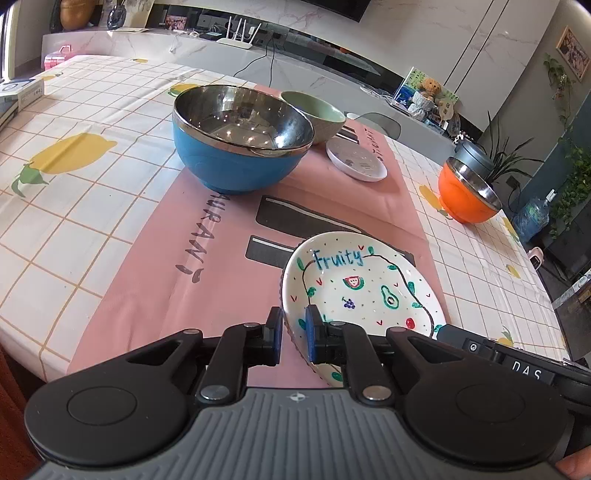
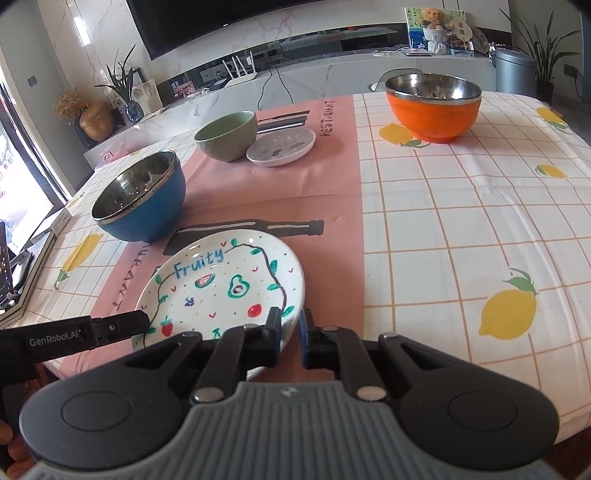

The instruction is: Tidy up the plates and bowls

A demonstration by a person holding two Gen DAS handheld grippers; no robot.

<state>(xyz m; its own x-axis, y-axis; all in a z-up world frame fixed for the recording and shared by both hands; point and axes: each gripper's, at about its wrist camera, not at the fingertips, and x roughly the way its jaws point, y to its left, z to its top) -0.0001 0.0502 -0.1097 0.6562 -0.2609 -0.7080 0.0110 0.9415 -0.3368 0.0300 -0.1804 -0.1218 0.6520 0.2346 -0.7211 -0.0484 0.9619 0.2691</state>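
barely started imo: both tongs, left gripper (image 1: pixel 293 334) & right gripper (image 2: pixel 290 338), clamped on fruity plate (image 2: pixel 221 291) rim; blue bowl (image 1: pixel 240 140), green bowl (image 1: pixel 314 112), small plate (image 1: pixel 356 160), orange bowl (image 2: pixel 432 107) all beyond it, unstacked.

Marble wall (image 2: pixel 92 55) behind a dark screen (image 2: pixel 229 22), daylight through the window (image 2: pixel 22 155).

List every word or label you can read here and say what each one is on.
"Fruity": painted plate.
"RESTAURANT", partly covered by the blue bowl: pink mat.
"GenRobot.AI": left tongs.
"DAS": right tongs.
Print on the box at the table's edge and on the far shelf cards: too small to read.
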